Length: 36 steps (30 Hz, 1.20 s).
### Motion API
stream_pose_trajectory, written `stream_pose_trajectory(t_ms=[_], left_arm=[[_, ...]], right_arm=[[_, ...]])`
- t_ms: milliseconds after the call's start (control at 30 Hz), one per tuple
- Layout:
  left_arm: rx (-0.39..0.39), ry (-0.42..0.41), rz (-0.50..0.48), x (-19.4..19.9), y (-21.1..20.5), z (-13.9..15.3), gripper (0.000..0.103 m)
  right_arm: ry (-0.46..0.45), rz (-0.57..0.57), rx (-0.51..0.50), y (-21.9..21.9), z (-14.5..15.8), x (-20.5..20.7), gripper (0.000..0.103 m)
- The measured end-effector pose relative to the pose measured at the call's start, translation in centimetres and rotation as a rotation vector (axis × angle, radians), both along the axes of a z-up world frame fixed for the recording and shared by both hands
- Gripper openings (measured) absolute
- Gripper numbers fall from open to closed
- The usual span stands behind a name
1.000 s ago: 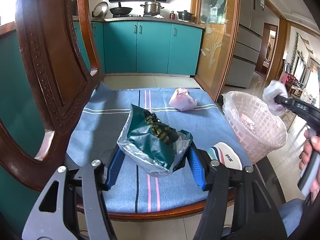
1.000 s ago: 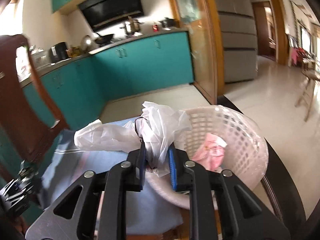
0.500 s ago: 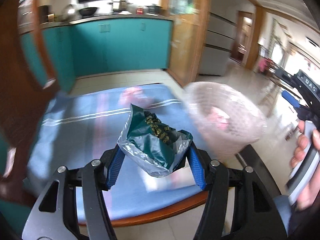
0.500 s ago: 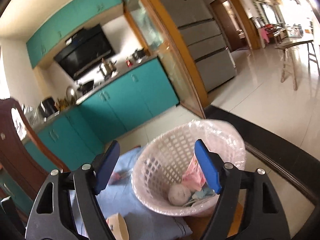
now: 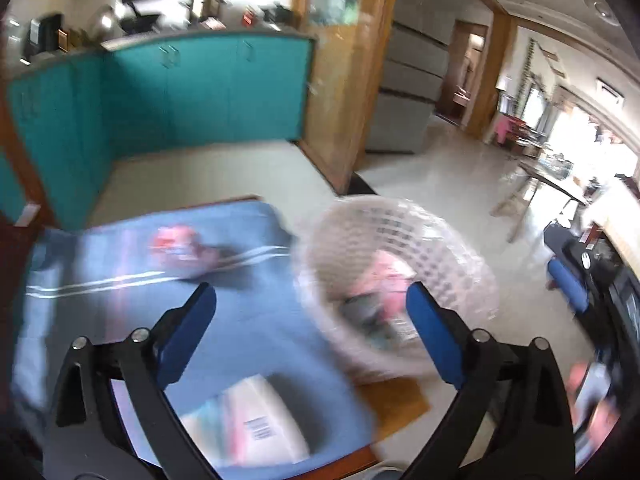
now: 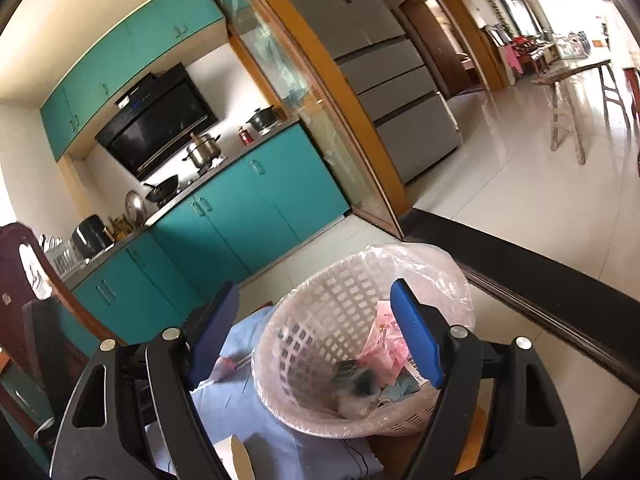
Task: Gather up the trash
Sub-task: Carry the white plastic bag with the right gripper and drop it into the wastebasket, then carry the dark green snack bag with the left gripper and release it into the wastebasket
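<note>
My left gripper hangs by the rim of the pink-lined white basket, its jaws opening wide with nothing between them. The green foil bag lies inside the basket beside pink wrapping. A crumpled pink piece of trash and a white carton with a barcode lie on the blue striped cloth. My right gripper stands open and empty above the basket. Below it, the green bag lies among pink and white scraps. The left wrist view is blurred.
The cloth covers a wooden chair seat, and the basket stands at its right edge. The dark carved chair back rises at the left. Teal kitchen cabinets, a wooden door frame and pale tiled floor lie beyond.
My left gripper swung right to the basket and opened; the green bag left its jaws and now lies in the basket. My right gripper let go of the white plastic bag, then stayed put.
</note>
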<state>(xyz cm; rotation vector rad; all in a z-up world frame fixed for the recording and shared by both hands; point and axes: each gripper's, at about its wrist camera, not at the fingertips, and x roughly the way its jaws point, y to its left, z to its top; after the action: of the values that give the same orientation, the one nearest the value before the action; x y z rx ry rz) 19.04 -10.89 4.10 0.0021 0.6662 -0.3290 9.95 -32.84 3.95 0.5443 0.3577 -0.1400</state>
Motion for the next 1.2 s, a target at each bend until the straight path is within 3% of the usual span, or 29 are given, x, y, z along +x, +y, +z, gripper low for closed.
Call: stream_pose_trajectory(t_ms=[233, 400, 633, 933, 1100, 1200], left_arm=[[-0.042, -0.047, 0.216, -5.4, 11.3, -0.7, 0.099], [-0.06, -0.025, 0.289, -7.7, 15.0, -2.5, 0.099], [0.002, -0.021, 0.277, -8.7, 14.9, -3.2, 0.099], [0.009, 0.011, 0.25, -8.3, 14.2, -3.7, 0.099], [-0.044, 0.06, 0.195, -4.4, 13.3, -2.8, 0.099], [0.01, 0.084, 0.141, 0.1, 11.4, -2.3, 0.099]], right_arm=[[0.148, 0.214, -0.154, 6.9, -1.0, 2.5, 0.077], [0.221, 0.36, -0.276, 12.3, -1.8, 3.0, 0.079], [0.252, 0.459, -0.345, 16.8, -2.5, 2.4, 0.08], [0.253, 0.444, -0.327, 16.4, -2.6, 2.6, 0.08], [0.252, 0.425, -0.295, 15.4, -2.6, 2.8, 0.08], [0.255, 0.428, -0.28, 15.1, -2.8, 3.0, 0.08]])
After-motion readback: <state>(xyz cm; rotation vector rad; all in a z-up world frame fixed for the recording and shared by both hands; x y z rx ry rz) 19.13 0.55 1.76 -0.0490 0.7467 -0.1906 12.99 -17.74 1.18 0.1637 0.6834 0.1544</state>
